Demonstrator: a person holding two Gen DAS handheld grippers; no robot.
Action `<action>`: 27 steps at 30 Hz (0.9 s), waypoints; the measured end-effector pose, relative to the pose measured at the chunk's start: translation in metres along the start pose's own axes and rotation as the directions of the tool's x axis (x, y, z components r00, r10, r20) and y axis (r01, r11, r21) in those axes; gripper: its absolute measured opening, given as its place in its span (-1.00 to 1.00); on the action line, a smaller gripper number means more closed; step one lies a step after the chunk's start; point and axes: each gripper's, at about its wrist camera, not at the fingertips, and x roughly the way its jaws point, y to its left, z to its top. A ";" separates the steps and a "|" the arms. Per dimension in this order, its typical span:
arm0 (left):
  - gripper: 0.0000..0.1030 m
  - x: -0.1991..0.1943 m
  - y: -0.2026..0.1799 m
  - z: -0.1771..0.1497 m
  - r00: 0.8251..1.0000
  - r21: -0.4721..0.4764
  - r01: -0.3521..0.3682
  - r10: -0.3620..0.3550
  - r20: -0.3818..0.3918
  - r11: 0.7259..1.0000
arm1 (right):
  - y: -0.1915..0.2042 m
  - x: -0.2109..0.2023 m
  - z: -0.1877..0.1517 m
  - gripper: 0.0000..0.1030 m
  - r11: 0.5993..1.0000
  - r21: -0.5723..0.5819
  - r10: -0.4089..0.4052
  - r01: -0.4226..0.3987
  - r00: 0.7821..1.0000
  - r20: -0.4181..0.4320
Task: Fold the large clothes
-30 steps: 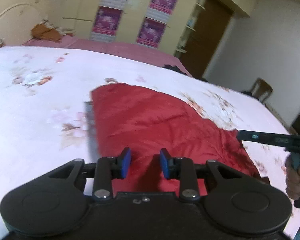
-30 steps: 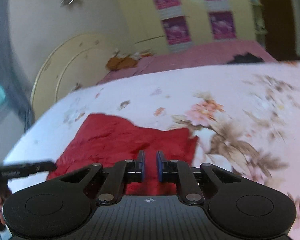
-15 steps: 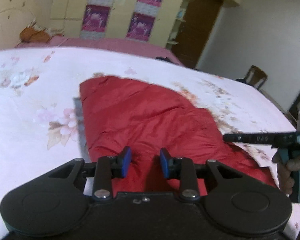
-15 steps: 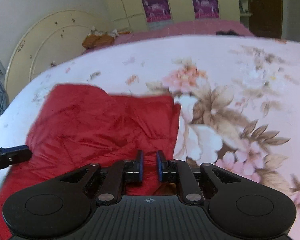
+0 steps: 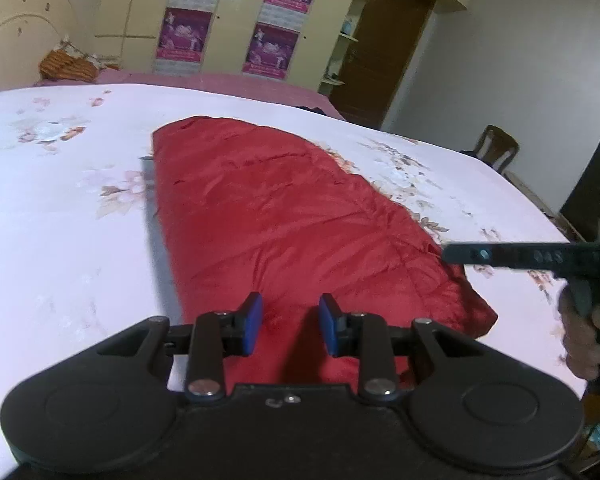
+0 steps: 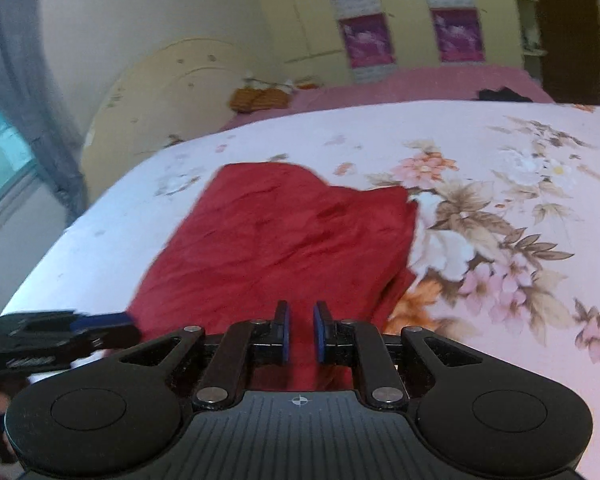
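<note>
The red garment (image 5: 284,216) lies on the floral bed (image 5: 60,240), its long axis running from your near edge away to the far side. Both grippers hover over its near end, about equally close. Your left gripper (image 5: 288,326) stands moderately open and holds nothing; your right gripper (image 6: 299,330) is only narrowly parted, also holding nothing, pads clear of the cloth.

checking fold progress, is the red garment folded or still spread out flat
Folded, at least partly: the red garment lies as a narrow, thick strip on the bedsheet, with a layered edge at its right side. No sleeves show.
</note>
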 end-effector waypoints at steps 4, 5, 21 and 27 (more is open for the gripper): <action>-0.43 -0.003 0.001 -0.015 1.000 -0.021 -0.022 0.022 0.014 1.000 | 0.000 0.010 -0.020 -0.74 1.000 -0.014 -0.025 0.024 0.998 -0.057; -0.43 -0.004 0.001 -0.017 0.999 -0.012 -0.026 0.026 0.018 1.000 | -0.002 0.012 -0.023 -0.74 1.000 -0.007 -0.026 0.025 0.998 -0.062; -0.42 0.014 0.010 0.024 0.988 0.035 -0.032 0.026 0.151 0.999 | -0.017 0.009 0.021 -0.74 0.999 0.011 -0.045 0.044 0.993 0.113; -0.40 0.046 0.027 0.026 0.988 -0.023 -0.066 0.069 0.137 0.998 | -0.029 0.064 0.023 -0.74 0.997 0.008 -0.082 0.082 0.996 0.034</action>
